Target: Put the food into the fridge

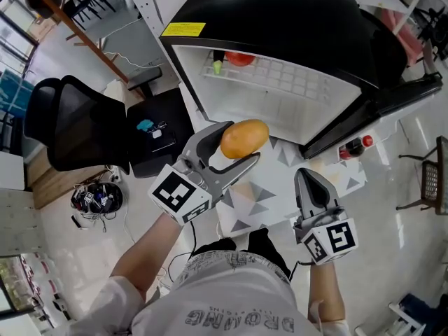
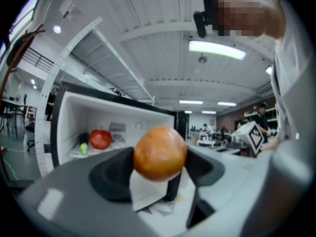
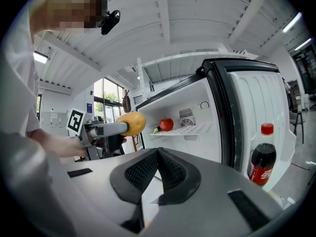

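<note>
My left gripper [image 1: 239, 144] is shut on an orange-yellow mango [image 1: 244, 138], held in the air just in front of the open mini fridge [image 1: 280, 82]. In the left gripper view the mango [image 2: 159, 153] fills the gap between the jaws. On the fridge's white shelf [image 1: 294, 79] lie a red tomato [image 1: 240, 59] and a small green item [image 1: 218, 66]. My right gripper [image 1: 310, 187] hangs lower right of the fridge, its jaws shut on nothing. The right gripper view shows the mango [image 3: 131, 123] and the tomato [image 3: 166, 124].
The fridge door [image 1: 378, 114] stands open to the right, with a cola bottle [image 3: 261, 158] in its rack. A black office chair [image 1: 77, 121] and a black stool [image 1: 157, 135] stand at the left. Cables lie on the floor [image 1: 98, 198] beside them.
</note>
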{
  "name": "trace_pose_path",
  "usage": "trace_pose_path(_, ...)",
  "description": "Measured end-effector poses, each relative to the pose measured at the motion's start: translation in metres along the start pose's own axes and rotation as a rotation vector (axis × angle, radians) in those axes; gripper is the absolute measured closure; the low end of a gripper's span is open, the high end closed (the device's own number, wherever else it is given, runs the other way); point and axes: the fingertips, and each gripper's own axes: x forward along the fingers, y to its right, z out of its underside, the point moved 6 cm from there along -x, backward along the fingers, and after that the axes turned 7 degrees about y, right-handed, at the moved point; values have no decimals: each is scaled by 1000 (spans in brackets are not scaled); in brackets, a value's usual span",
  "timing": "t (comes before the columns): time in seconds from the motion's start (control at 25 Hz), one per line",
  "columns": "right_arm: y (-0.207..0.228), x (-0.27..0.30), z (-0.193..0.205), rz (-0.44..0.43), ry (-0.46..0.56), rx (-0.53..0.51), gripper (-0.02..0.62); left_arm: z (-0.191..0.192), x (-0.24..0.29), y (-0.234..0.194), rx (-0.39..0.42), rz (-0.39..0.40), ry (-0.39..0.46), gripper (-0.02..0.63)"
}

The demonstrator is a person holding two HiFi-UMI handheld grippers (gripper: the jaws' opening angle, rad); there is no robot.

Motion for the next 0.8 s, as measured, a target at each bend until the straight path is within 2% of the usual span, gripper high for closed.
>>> trace_pose_path(0.4, 31, 9, -4, -59, 0, 15, 592, 1, 72, -8, 51, 13, -17, 283)
trace_pose_path(0.8, 47, 8, 13, -89, -34, 67, 592, 1, 133, -26, 130, 26, -45, 282)
